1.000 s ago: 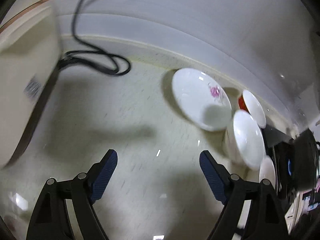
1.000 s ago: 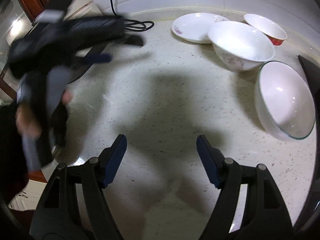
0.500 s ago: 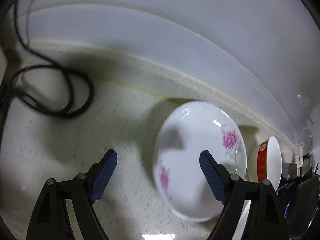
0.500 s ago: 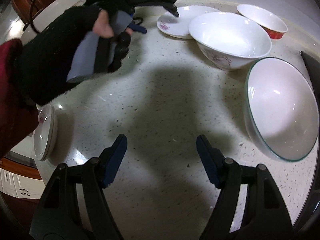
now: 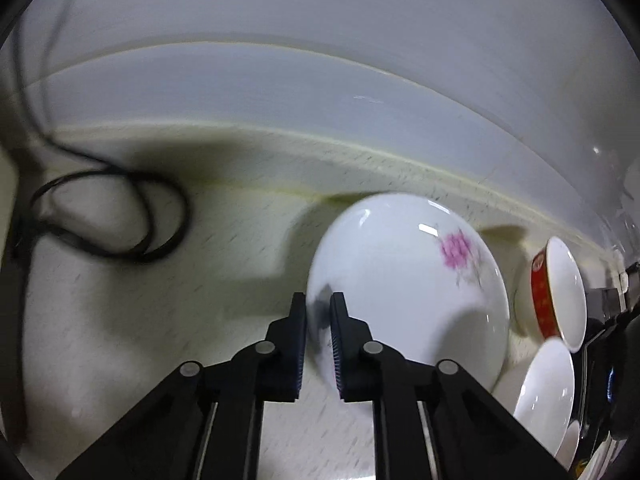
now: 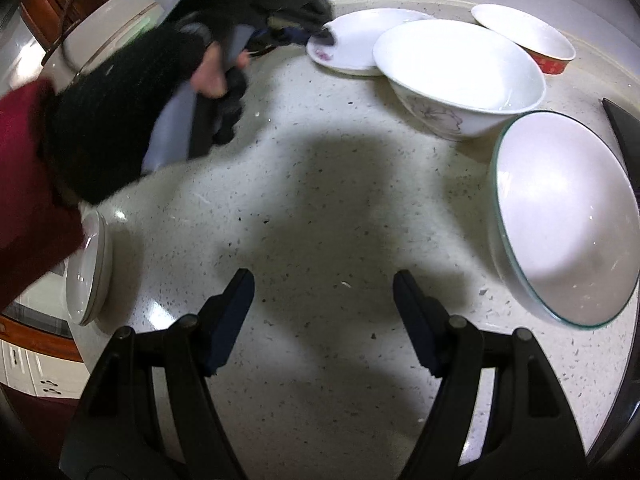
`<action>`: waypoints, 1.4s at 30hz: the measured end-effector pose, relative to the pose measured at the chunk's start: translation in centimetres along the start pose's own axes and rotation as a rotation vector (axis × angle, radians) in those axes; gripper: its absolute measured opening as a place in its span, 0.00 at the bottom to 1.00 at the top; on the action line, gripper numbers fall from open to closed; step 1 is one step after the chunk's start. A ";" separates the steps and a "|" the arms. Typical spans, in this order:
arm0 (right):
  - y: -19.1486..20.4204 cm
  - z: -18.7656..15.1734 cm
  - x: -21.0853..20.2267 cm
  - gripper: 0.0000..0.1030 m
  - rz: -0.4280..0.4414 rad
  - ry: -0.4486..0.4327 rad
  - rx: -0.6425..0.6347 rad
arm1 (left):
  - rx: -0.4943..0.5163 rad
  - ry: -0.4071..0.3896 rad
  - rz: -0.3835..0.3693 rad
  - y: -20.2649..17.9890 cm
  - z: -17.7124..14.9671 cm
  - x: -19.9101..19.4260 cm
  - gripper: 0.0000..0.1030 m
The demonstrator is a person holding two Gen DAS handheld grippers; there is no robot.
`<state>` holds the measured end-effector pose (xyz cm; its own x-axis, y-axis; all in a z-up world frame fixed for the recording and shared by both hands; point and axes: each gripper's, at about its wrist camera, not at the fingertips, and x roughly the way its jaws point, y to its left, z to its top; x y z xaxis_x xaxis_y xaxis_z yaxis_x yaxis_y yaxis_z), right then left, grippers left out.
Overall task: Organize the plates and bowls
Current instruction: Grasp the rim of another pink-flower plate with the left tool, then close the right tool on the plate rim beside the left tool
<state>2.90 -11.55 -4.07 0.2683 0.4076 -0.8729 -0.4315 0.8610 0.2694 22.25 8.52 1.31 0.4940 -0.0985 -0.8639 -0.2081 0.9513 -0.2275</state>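
Observation:
My left gripper is shut on the near rim of a white plate with pink flowers, which lies near the back wall; from the right wrist view the plate shows at the back with the left gripper on its left edge. My right gripper is open and empty above the speckled counter. A white flowered bowl, a red-sided bowl and a large green-rimmed bowl stand to the right. A small stack of white plates sits at the counter's left edge.
A black cable coils on the counter left of the plate. The red-sided bowl and a white bowl crowd the plate's right side. A white appliance stands at the back left. A dark stove edge is at the right.
My left gripper moved forward to the flowered plate and closed on its rim. My right gripper stayed open and shifted little.

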 end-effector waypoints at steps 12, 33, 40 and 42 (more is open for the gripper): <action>0.0 -0.6 -0.7 0.73 0.007 -0.023 0.059 | -0.024 0.020 0.024 4.1 -9.2 -6.0 0.15; -2.9 -2.4 -1.5 0.73 -0.034 -0.061 0.248 | 0.112 0.117 -0.060 3.9 -20.1 -11.5 0.23; -2.5 -1.7 -1.0 0.73 -0.037 -0.073 0.221 | 0.065 0.090 -0.014 4.6 -19.4 -11.6 0.31; -2.3 -1.4 -0.8 0.73 -0.040 -0.077 0.209 | 0.071 0.088 -0.001 4.3 -19.1 -11.2 0.32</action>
<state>2.45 -14.34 -4.58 0.3499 0.3868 -0.8532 -0.2331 0.9181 0.3207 -0.33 8.12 1.45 0.4178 -0.1215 -0.9004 -0.1454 0.9693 -0.1983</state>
